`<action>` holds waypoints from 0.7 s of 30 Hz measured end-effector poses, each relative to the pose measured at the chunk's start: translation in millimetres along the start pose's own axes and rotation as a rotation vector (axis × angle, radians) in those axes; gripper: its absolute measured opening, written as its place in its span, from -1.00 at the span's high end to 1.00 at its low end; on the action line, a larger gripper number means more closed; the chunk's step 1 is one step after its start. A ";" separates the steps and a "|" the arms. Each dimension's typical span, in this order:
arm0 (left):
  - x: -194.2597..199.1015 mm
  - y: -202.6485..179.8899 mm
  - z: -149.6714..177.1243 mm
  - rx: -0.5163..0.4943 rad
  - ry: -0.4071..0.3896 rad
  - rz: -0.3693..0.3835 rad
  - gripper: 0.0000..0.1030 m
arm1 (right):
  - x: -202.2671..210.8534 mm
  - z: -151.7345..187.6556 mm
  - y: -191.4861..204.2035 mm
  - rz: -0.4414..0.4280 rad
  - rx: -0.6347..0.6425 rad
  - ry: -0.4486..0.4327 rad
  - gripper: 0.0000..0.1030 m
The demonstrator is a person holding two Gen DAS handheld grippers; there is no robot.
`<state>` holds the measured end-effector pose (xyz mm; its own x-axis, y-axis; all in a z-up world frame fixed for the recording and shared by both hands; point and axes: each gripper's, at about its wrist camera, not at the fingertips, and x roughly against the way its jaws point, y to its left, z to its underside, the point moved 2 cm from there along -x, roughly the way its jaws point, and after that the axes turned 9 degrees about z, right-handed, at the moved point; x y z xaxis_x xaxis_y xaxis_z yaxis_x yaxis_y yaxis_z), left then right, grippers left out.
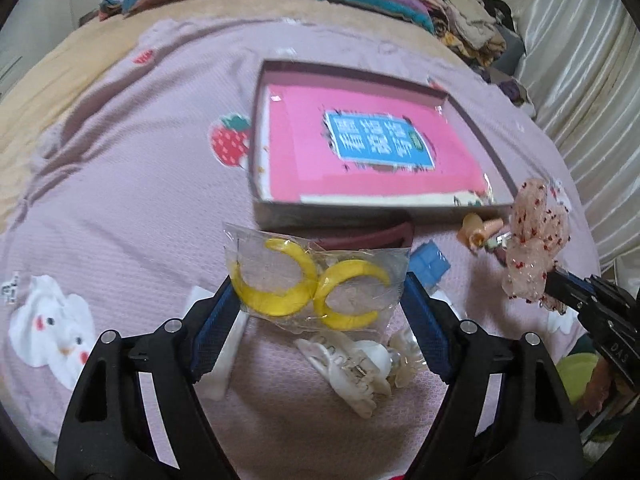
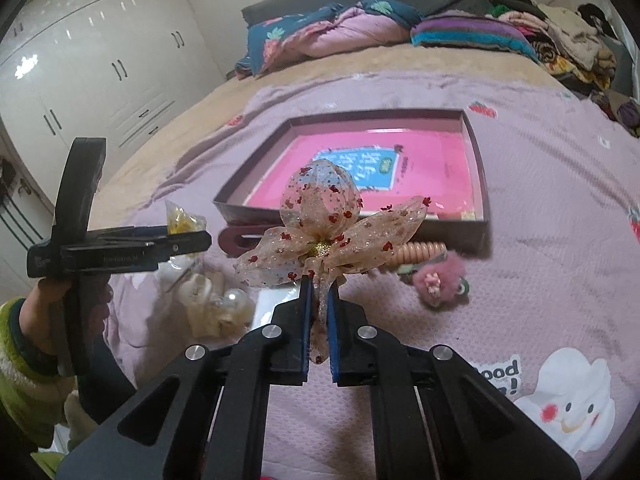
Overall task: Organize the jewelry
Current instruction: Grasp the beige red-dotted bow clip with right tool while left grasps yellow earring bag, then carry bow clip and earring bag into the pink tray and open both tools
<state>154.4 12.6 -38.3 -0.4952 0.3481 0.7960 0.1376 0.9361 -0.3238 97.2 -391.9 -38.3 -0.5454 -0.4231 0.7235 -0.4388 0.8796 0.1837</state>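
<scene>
My left gripper (image 1: 318,292) is shut on a clear packet of yellow hoop earrings (image 1: 312,280) and holds it above the bed. My right gripper (image 2: 319,284) is shut on a sheer pink bow hair clip (image 2: 324,220), which also shows in the left wrist view (image 1: 536,236). Both are just in front of the open box (image 1: 502,168) with a pink card inside, which also shows in the right wrist view (image 2: 478,168). White hair claws and pearl pieces (image 1: 360,360) lie on the bedspread below the left gripper.
A dark red clip (image 2: 240,238), a peach spiral hair tie (image 2: 424,250), a pink fluffy clip (image 2: 436,280) and a blue block (image 1: 430,262) lie by the box's near edge. Folded bedding (image 2: 360,24) is piled at the bed's far end. A wardrobe (image 2: 100,60) stands left.
</scene>
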 end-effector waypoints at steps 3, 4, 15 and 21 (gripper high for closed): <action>9.5 2.8 -8.5 0.008 -0.025 -0.009 -0.40 | 5.2 -7.7 6.5 -0.007 0.020 -0.019 0.87; 12.4 4.1 -10.5 0.010 -0.032 -0.012 -0.40 | 6.6 -10.4 8.0 -0.010 0.026 -0.025 0.87; 30.5 12.4 -40.1 0.022 -0.104 -0.026 -0.40 | 23.8 -47.8 11.9 -0.002 0.051 -0.110 0.87; 27.7 0.8 -63.0 0.006 -0.129 -0.002 -0.40 | 33.1 -70.7 -1.2 0.031 0.035 -0.156 0.87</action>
<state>194.9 26.2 15.8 -0.6018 0.3361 0.7245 0.1310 0.9364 -0.3256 130.2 -391.6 32.4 -0.6619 -0.4270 0.6160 -0.4435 0.8857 0.1374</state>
